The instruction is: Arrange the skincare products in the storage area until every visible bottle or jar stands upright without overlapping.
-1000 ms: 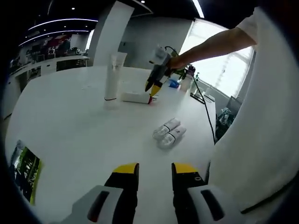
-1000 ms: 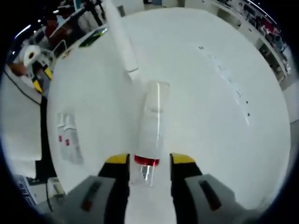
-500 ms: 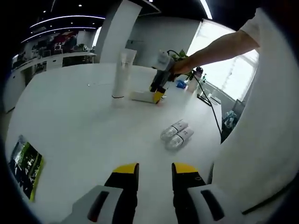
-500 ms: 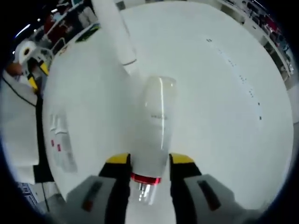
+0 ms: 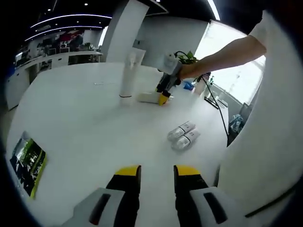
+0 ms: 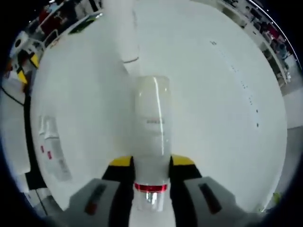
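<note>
With its yellow-tipped jaws closed on the neck end of a white bottle (image 6: pixel 150 125), my right tool (image 6: pixel 150 163) grips just above the bottle's red band, the frosted body stretching away from me over the white counter (image 6: pixel 218 118). Just past the bottle's far end stands a tall white tube (image 6: pixel 122 28), upright on its cap. Off to the left in the right gripper view, two small clear-capped bottles (image 6: pixel 49 146) lie on their sides, side by side and touching.

While that grip holds, my left tool (image 5: pixel 156 172) hangs over the near part of the counter with its jaws a narrow gap apart and nothing between them. From the left gripper view, the right tool (image 5: pixel 166 84) and my hand (image 5: pixel 189 71) sit across the counter, the white bottle (image 5: pixel 149 97) lying flat at the jaws just beside the standing tube (image 5: pixel 129 73). Between the two tools lie the two small bottles (image 5: pixel 183 135), well apart from the tube. A green printed card (image 5: pixel 26 163) rests flat near the counter's left edge.
</note>
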The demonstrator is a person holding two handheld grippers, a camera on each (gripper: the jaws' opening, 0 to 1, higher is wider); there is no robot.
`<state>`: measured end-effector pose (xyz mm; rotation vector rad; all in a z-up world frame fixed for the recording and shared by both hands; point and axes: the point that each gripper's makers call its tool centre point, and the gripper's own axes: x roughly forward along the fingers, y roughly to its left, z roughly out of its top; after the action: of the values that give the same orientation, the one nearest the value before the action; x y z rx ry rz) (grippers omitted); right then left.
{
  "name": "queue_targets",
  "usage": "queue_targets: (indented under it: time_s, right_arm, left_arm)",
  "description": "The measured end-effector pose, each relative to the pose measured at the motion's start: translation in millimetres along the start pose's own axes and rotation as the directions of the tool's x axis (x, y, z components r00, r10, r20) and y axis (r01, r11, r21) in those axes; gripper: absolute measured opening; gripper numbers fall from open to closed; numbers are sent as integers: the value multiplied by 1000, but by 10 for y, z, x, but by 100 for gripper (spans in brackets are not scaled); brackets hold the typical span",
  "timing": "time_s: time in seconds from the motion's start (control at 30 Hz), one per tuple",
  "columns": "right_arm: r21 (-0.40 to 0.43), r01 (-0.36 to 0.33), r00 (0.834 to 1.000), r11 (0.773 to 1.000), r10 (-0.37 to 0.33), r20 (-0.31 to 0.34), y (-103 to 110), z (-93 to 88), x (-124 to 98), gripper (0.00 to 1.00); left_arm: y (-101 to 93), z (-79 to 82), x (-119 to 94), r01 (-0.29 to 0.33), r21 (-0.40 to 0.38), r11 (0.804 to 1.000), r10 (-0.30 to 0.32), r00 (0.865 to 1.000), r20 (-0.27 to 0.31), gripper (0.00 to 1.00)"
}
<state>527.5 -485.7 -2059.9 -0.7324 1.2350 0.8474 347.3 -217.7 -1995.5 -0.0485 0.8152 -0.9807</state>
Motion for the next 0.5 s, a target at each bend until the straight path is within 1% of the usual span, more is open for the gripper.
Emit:
queue_targets:
  time_s: [0.27, 0.3, 0.4, 0.47, 0.5]
  right_arm:
    - [9, 5, 1000, 1000, -5, 18, -4, 16, -43, 24]
    - [17, -11, 1000, 1000, 10, 23, 27, 25, -53, 24]
    - [-14, -12, 1000, 1000, 12, 20, 89, 31, -114, 24]
    - [-16, -19, 1000, 1000, 19, 23, 106, 34, -139, 24]
    - [-17, -31, 999, 999, 32, 21, 146, 34, -170, 24]
  left_arm:
    - [-13, -57, -46, -13, -16, 1000, 13, 1000, 4, 27]
    - [-11, -67, -51, -15, -19, 1000, 15, 1000, 5, 27]
    - [-14, -80, -61, -18, -20, 1000, 18, 1000, 8, 27]
    - [-16, -78, -66, -19, -22, 1000, 20, 1000, 12, 26]
    - [-22, -73, -66, -18, -25, 1000, 19, 1000, 19, 26]
